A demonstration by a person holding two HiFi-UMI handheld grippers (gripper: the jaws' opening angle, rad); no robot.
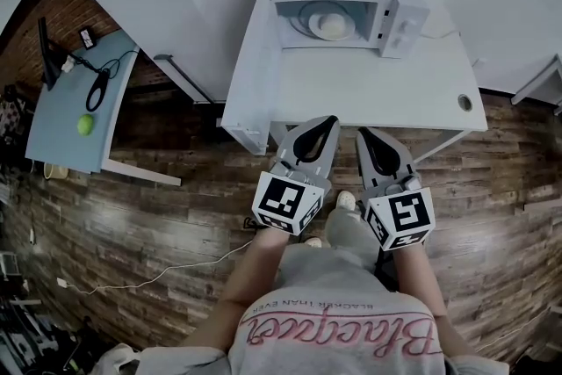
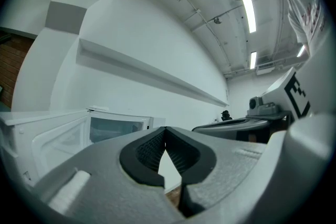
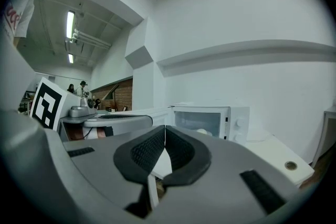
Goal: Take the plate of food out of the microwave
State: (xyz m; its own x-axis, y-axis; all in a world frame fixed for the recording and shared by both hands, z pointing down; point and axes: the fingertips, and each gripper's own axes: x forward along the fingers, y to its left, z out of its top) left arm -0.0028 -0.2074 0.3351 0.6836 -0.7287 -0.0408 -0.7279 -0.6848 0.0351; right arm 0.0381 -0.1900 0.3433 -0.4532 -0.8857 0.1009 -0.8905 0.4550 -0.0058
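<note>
Plate of food (image 1: 329,24) sits inside the open microwave (image 1: 391,29), untouched; left gripper (image 1: 329,122) and right gripper (image 1: 363,133) hover near, closed, empty.

We read the left gripper (image 2: 166,129) with jaws together, empty. Microwave (image 2: 116,130) ahead-left of it, door (image 2: 47,139) open; right gripper (image 2: 210,126) alongside.

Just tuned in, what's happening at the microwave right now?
A person stands at the white table with a hand-held gripper in each hand. The microwave on it is open, and the plate of food sits inside, untouched. The left hand-held gripper and the right hand-held gripper are both shut and empty, side by side at the table's near edge, pointing toward the microwave.
</note>
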